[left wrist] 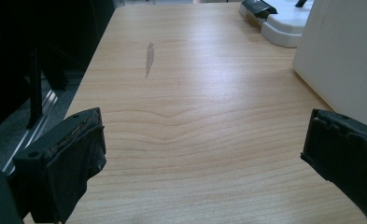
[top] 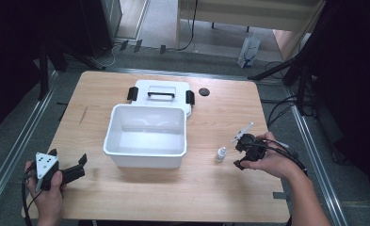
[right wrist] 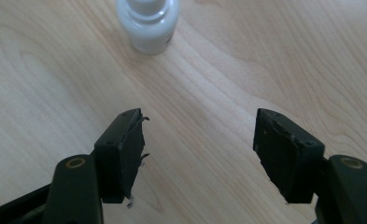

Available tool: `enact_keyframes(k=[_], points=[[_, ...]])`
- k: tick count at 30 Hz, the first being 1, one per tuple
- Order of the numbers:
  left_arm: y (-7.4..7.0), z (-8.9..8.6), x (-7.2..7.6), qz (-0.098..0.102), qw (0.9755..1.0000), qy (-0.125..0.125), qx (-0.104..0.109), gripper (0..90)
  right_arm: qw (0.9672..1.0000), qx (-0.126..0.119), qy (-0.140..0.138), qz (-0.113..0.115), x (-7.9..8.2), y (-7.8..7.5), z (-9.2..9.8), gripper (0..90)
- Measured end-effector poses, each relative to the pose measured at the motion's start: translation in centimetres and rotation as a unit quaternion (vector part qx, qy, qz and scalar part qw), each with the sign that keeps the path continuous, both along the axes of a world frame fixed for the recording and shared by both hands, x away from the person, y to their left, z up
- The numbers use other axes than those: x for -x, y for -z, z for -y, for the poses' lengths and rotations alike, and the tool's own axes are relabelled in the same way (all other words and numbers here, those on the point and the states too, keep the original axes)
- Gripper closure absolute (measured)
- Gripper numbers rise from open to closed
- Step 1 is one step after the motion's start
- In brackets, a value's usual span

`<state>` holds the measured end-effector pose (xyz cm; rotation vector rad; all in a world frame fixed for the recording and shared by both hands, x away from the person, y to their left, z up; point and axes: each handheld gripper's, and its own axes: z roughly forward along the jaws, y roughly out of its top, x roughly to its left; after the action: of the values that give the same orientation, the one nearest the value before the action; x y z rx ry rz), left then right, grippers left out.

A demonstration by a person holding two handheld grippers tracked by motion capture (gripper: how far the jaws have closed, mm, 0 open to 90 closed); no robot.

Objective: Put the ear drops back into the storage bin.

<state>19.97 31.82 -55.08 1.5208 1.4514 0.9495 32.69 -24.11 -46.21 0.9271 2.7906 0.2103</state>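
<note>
A small white bottle [top: 221, 153] stands upright on the wooden table, right of a white open box [top: 146, 135]. My right gripper [top: 239, 153] is just right of the bottle, held low over the table, open with nothing between its jaws. In the right gripper view the bottle [right wrist: 147, 21] stands beyond the jaws, left of centre, apart from my right gripper [right wrist: 199, 126]. My left gripper [top: 75, 165] is open near the table's front left corner, pointing toward the box. The left gripper view has my left gripper [left wrist: 204, 140] over bare wood, the box wall [left wrist: 344, 56] at the right.
The box's white lid [top: 162, 94] with a black handle and black clips lies flat behind the box. A small black round disc [top: 204, 91] sits right of the lid. A grey smear [left wrist: 149, 58] marks the wood at the left.
</note>
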Motion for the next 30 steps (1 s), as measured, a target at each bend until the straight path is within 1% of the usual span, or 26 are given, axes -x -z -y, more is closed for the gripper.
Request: enact_keyframes(k=[1, 2, 3, 4, 5, 6, 7, 9, 11, 12, 14, 15, 16, 19, 21, 24, 26, 30], points=[[0.0, 0.0, 0.0, 0.001, 1.0000, 0.002, 0.000, 0.0, 1.0000, 0.005, -0.005, -0.007, -0.1, -0.1, -0.2, 37.6], [0.0, 0.0, 0.0, 0.001, 1.0000, 0.003, -0.002, 0.0, 0.9996, 0.018, -0.012, -0.019, -0.3, -0.3, -0.6, 44.9], [0.0, 0.1, 0.0, 0.000, 1.0000, 0.005, -0.003, 0.0, 0.9991, 0.028, -0.021, -0.024, -0.4, -0.4, -0.9, 49.3], [0.0, 0.1, 0.0, -0.001, 1.0000, 0.005, -0.005, 0.0, 0.9986, 0.035, -0.028, -0.028, -0.5, -0.6, -1.3, 51.7], [0.0, 0.1, 0.0, 0.000, 1.0000, 0.004, -0.006, 0.0, 0.9981, 0.038, -0.035, -0.033, -0.7, -0.8, -1.5, 52.8], [0.0, 0.1, 0.0, 0.001, 1.0000, 0.004, -0.007, 0.0, 0.9977, 0.034, -0.040, -0.043, -0.8, -1.2, -1.9, 52.5], [0.0, 0.1, 0.0, 0.001, 1.0000, 0.004, -0.006, 0.0, 0.9975, 0.034, -0.043, -0.045, -0.9, -1.4, -2.2, 52.1], [0.0, 0.1, 0.0, 0.000, 1.0000, 0.006, -0.004, 0.0, 0.9967, 0.044, -0.054, -0.041, -1.2, -2.0, -3.0, 50.9], [0.0, 0.1, 0.0, 0.000, 1.0000, 0.005, -0.005, 0.0, 0.9961, 0.045, -0.064, -0.039, -1.4, -2.5, -3.6, 51.4], [0.0, 0.1, 0.0, 0.000, 1.0000, 0.005, -0.005, 0.0, 0.9957, 0.044, -0.070, -0.043, -1.6, -2.8, -4.0, 51.8], [0.0, 0.2, 0.0, 0.000, 1.0000, 0.004, -0.008, 0.0, 0.9949, 0.051, -0.079, -0.037, -1.8, -3.1, -4.7, 51.7], [0.0, 0.2, 0.0, 0.001, 1.0000, 0.004, -0.007, 0.0, 0.9948, 0.052, -0.078, -0.039, -2.0, -3.2, -5.1, 51.7], [0.0, 0.1, 0.0, 0.000, 1.0000, 0.004, -0.007, 0.0, 0.9942, 0.058, -0.082, -0.039, -2.1, -3.2, -5.4, 52.1], [0.0, 0.1, 0.0, 0.001, 1.0000, 0.005, -0.004, 0.0, 0.9936, 0.061, -0.087, -0.040, -2.5, -2.9, -6.1, 54.4], [0.0, 0.1, 0.0, 0.001, 1.0000, 0.006, -0.004, 0.0, 0.9930, 0.062, -0.088, -0.047, -2.6, -2.6, -6.5, 55.5], [0.0, 0.1, 0.0, 0.002, 1.0000, 0.006, -0.003, 0.0, 0.9920, 0.068, -0.090, -0.056, -2.9, -2.2, -6.7, 59.7], [0.0, 0.1, 0.0, 0.001, 1.0000, 0.006, -0.003, 0.0, 0.9918, 0.063, -0.092, -0.062, -2.9, -2.1, -6.9, 63.7], [0.0, 0.1, 0.0, 0.001, 1.0000, 0.005, -0.003, 0.0, 0.9923, 0.060, -0.090, -0.061, -3.1, -1.9, -7.1, 66.7]])
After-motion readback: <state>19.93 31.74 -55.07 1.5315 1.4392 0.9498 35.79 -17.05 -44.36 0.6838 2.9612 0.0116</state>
